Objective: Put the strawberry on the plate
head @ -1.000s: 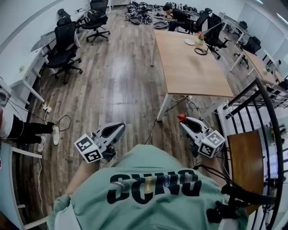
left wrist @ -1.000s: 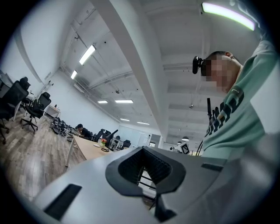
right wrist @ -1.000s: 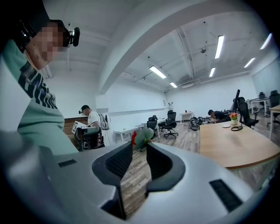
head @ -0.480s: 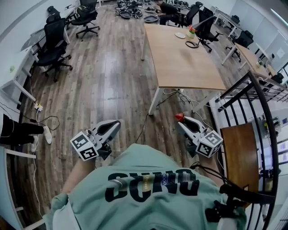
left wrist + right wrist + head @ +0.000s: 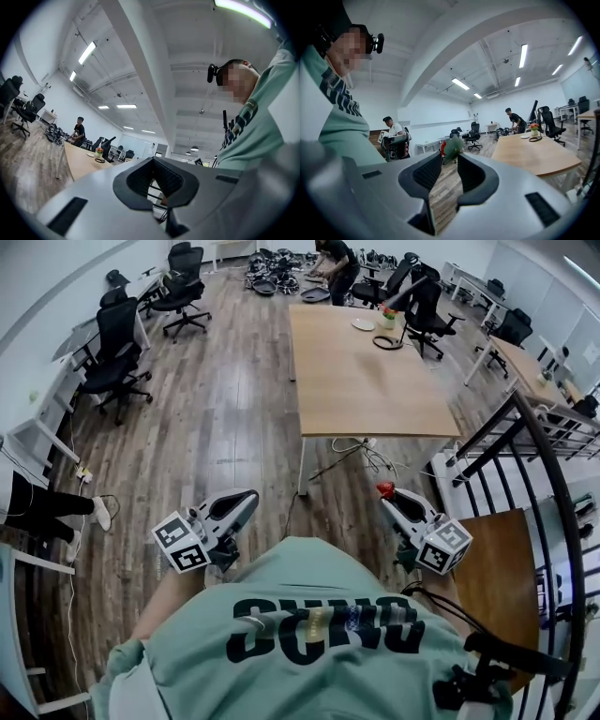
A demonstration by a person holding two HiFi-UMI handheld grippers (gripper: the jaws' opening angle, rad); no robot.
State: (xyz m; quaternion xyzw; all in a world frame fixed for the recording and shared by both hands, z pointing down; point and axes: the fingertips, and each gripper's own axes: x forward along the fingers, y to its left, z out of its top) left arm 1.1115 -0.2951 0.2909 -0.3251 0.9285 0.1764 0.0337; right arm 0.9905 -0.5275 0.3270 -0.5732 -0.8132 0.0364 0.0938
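Observation:
A red strawberry (image 5: 383, 488) with green leaves sits at the tip of my right gripper (image 5: 388, 495), which is shut on it at waist height above the wood floor. In the right gripper view the strawberry (image 5: 450, 147) shows blurred between the jaw tips of the right gripper (image 5: 450, 155). My left gripper (image 5: 247, 499) is held level on the other side, jaws together and nothing in them; its tips meet in the left gripper view (image 5: 152, 161). A small white plate (image 5: 363, 324) lies at the far end of the long wooden table (image 5: 366, 381), well ahead of both grippers.
A flower pot (image 5: 388, 314) and a black ring-shaped item (image 5: 385, 342) lie near the plate. Cables (image 5: 361, 454) trail under the table's near end. Office chairs (image 5: 117, 348) stand left, a black railing (image 5: 534, 456) right. A person (image 5: 332, 259) bends at the far end.
The view has moved forward and turned: the table now lies more centred and nearer. Both grippers keep their pose, the strawberry still in the right one.

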